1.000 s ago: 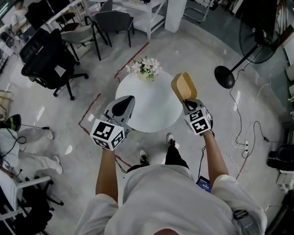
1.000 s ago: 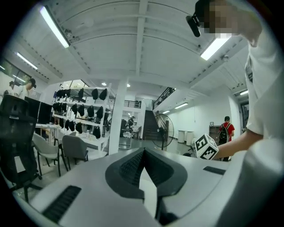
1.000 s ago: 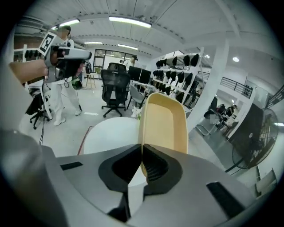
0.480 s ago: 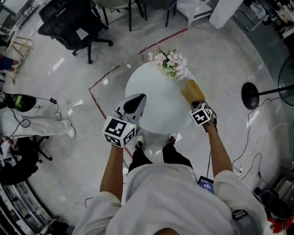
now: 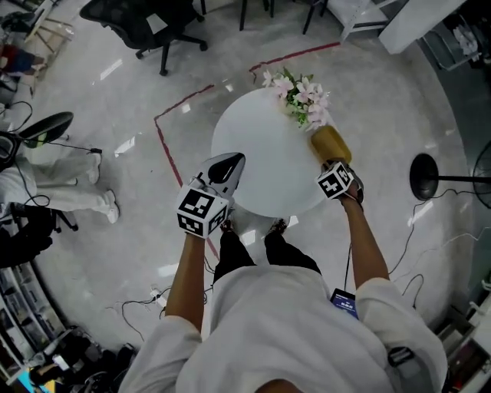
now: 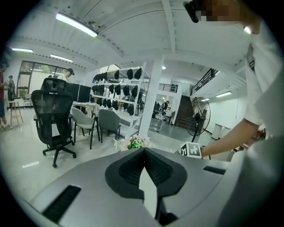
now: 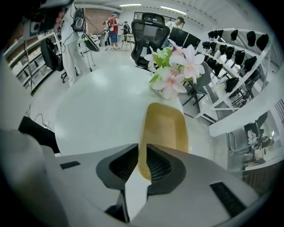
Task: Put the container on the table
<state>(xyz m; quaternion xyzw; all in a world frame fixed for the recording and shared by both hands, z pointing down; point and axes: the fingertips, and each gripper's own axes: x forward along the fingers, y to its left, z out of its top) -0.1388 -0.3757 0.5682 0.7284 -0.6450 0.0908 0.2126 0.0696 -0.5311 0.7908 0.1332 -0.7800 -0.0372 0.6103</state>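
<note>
The container (image 5: 330, 143), a tan oblong tub, lies on the round white table (image 5: 253, 153) at its right edge, just in front of the flowers (image 5: 303, 96). My right gripper (image 5: 333, 163) points steeply down at the tub's near end. In the right gripper view the tub's (image 7: 164, 128) near rim sits in the gap of my right gripper (image 7: 139, 148); its jaws are opening and a slit shows between them. My left gripper (image 5: 232, 161) hovers over the table's near left edge; in its own view my left gripper (image 6: 143, 150) is shut on nothing.
A pot of pink and white flowers (image 7: 175, 66) stands right behind the tub. Red tape (image 5: 163, 142) marks the floor left of the table. A fan base (image 5: 424, 176) stands to the right, an office chair (image 5: 146, 19) at the back, and cables trail over the floor.
Both hands have come down. The tub, held up over the table's right side a second ago, now lies on the tabletop beside the flowers. The left gripper sank towards the table's near edge.
</note>
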